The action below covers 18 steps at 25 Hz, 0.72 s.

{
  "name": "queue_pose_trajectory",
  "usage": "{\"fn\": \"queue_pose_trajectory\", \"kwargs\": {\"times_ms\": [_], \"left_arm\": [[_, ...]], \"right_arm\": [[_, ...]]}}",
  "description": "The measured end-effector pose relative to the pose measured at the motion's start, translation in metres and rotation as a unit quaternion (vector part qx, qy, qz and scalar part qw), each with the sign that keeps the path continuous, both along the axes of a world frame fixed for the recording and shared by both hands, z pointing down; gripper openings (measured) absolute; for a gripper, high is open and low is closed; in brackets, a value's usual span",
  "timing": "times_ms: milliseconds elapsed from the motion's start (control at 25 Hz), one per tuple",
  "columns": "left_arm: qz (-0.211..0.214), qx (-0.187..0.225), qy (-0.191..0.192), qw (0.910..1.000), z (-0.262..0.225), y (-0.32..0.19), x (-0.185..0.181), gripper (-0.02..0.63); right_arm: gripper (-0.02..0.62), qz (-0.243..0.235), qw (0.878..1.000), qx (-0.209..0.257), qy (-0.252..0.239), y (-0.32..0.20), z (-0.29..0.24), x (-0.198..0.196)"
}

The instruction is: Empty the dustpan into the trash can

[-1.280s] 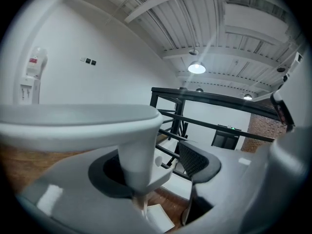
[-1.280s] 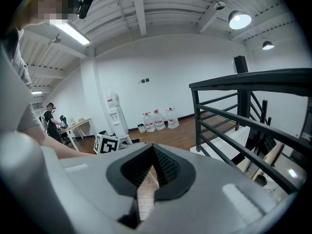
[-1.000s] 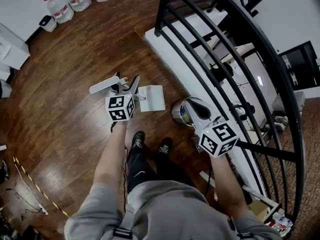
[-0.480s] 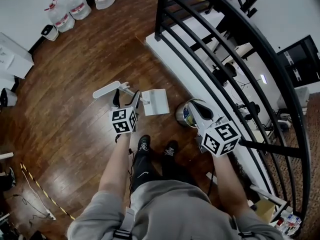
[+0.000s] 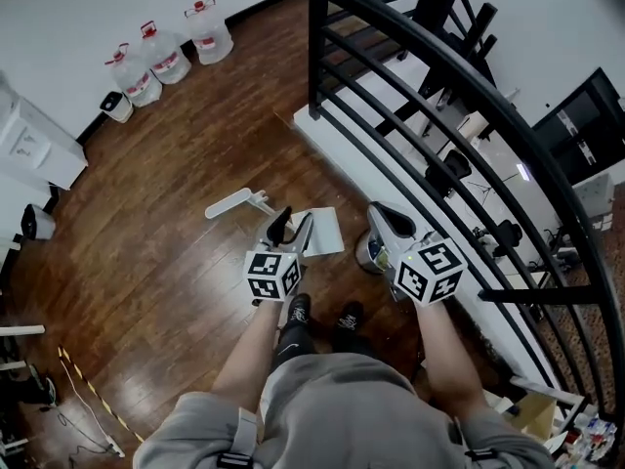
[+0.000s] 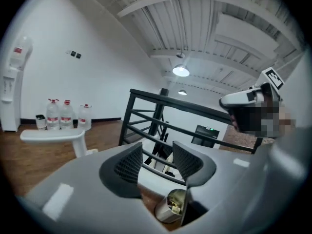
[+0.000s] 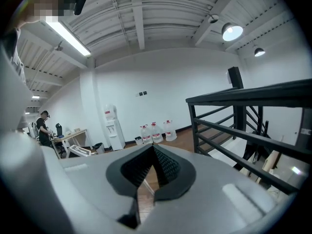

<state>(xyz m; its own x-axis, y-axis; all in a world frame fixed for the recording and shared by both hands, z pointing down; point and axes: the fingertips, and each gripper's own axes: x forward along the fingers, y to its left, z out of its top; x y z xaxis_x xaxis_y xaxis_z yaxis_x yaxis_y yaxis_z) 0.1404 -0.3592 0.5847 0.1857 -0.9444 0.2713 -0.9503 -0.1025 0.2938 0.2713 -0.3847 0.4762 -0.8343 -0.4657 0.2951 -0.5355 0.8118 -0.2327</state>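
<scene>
Nearest to us, centre left of the head view, the left gripper (image 5: 293,229) hangs above the floor with its jaws about half apart and closing, and its own view shows only air between the pads, so it holds nothing. Beside it at centre right, the right gripper (image 7: 153,155) has its pad tips pressed together, and it is empty too. Just beyond the left claw, mid-frame, the white dustpan (image 5: 322,228) sits on the wood floor with nobody holding it, its handle (image 5: 229,203) running off to the upper left. It looks like thin moulded plastic, so expect it to be light, stiff and a bit slick. The handle is the sensible place to grip, squarely so the pan cannot swivel and spill. I cannot tell what is in the pan. The small steel trash can (image 6: 169,207) stands just right of the pan, half hidden behind the right gripper, against the black railing (image 5: 410,96). Water jugs (image 5: 161,52) line the far wall at upper left.
</scene>
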Motion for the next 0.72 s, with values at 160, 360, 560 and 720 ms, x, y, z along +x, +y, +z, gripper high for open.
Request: {"fn": "queue_pose_trajectory", "kwargs": {"times_ms": [160, 360, 560, 720], "left_arm": [[0.083, 0.037, 0.01, 0.9958, -0.055, -0.012, 0.038, 0.075], [0.193, 0.058, 0.02, 0.9792, -0.11, -0.019, 0.088, 0.008], [0.257, 0.088, 0.023, 0.962, -0.161, -0.021, 0.122, 0.006], [0.279, 0.11, 0.02, 0.9538, -0.19, -0.023, 0.139, 0.006]], "right_arm": [[-0.002, 0.02, 1.0, 0.02, -0.005, -0.004, -0.02, 0.014], [-0.002, 0.051, 0.998, 0.043, -0.014, -0.013, -0.039, 0.038], [-0.002, 0.076, 0.995, 0.067, -0.026, -0.019, -0.059, 0.052], [-0.002, 0.085, 0.992, 0.088, -0.036, -0.018, -0.077, 0.061]]}}
